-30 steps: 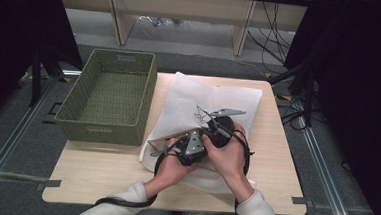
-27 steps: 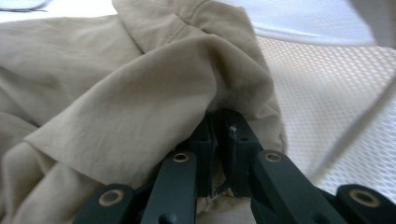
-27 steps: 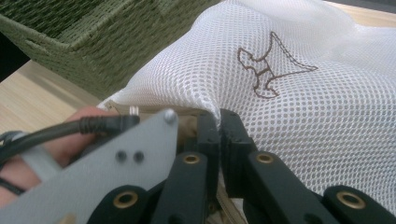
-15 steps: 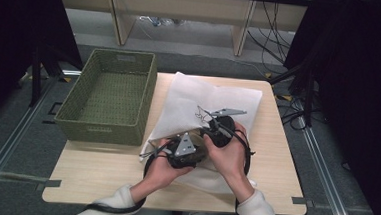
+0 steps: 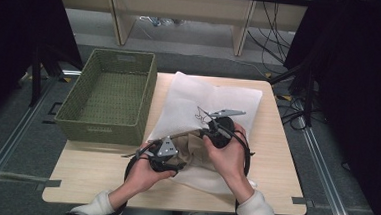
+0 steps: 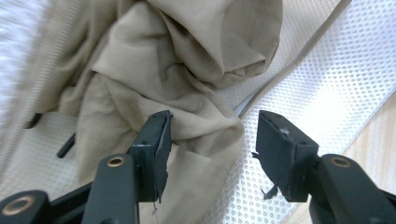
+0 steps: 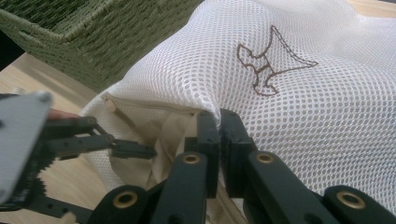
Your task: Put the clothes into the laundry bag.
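At the centre of the high view, a white mesh laundry bag (image 5: 214, 101) lies flat on a pale wooden table (image 5: 280, 158), its zipped mouth toward the lower edge of the frame, where a crumpled beige garment (image 5: 192, 151) spills partly out of it. Both of the person's hands work at that opening. Right of centre, the right gripper (image 5: 208, 132) pinches the bag's upper mesh layer at the rim; in the right gripper view its black jaws stand pressed together on the white netting (image 7: 280, 93), just below an embroidered brown dog motif (image 7: 268, 65), with the zip's pull (image 7: 109, 103) visible at left. Lower left of the bag, the left gripper (image 5: 176, 151) hovers over the garment; its jaws have just been opening, and in the left gripper view they stand moderately apart, the beige cloth (image 6: 187, 84) lying beneath and between them without being clamped. To the upper left of the table sits an olive woven basket (image 5: 108, 127), just beside the bag's left edge.
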The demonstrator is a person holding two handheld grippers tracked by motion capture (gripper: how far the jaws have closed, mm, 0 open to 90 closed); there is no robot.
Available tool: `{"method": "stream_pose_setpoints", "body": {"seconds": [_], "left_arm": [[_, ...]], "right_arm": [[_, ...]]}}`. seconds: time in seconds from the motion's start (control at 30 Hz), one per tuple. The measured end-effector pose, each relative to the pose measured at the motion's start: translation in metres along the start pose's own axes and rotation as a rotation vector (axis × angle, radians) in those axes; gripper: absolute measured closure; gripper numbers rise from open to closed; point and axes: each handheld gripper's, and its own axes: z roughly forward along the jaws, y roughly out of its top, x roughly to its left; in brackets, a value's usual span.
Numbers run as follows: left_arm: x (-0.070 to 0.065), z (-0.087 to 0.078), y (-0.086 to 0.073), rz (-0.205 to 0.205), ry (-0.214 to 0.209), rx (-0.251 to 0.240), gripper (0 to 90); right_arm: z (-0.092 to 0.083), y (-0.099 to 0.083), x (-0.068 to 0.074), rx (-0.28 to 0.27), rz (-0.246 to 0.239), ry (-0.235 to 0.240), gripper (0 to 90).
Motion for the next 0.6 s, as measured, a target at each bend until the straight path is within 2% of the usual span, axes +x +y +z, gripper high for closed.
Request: {"method": "stream_pose_setpoints", "body": {"seconds": [0.1,0.17,0.2,0.23,0.43,0.47,0.53,0.6], "left_arm": [[0.002,0.01,0.0,0.014,-0.006,0.041,48.4],[0.002,0.016,-0.001,0.002,0.0,0.06,53.7],[0.003,0.02,-0.001,0.012,0.009,0.088,55.2],[0.003,0.022,-0.002,0.018,0.01,0.094,56.3],[0.006,0.026,-0.005,0.006,0.004,0.109,66.3],[0.007,0.026,-0.005,-0.011,0.003,0.108,69.4],[0.01,0.026,-0.005,-0.02,0.007,0.108,78.1],[0.012,0.025,-0.003,-0.033,-0.004,0.094,85.9]], "right_arm": [[0.0,-0.001,0.0,0.001,-0.004,-0.001,88.2],[0.001,-0.001,-0.002,0.003,-0.018,0.002,88.2],[0.001,0.0,-0.002,0.004,-0.018,-0.002,88.2],[0.0,-0.001,-0.001,0.005,-0.009,0.002,88.2],[0.002,-0.001,-0.002,0.004,-0.03,0.013,88.2],[0.003,-0.001,-0.001,0.004,-0.021,0.008,88.2],[0.003,-0.001,-0.001,0.012,-0.033,0.009,88.2],[0.003,-0.001,0.001,0.012,-0.018,0.012,88.2]]}}
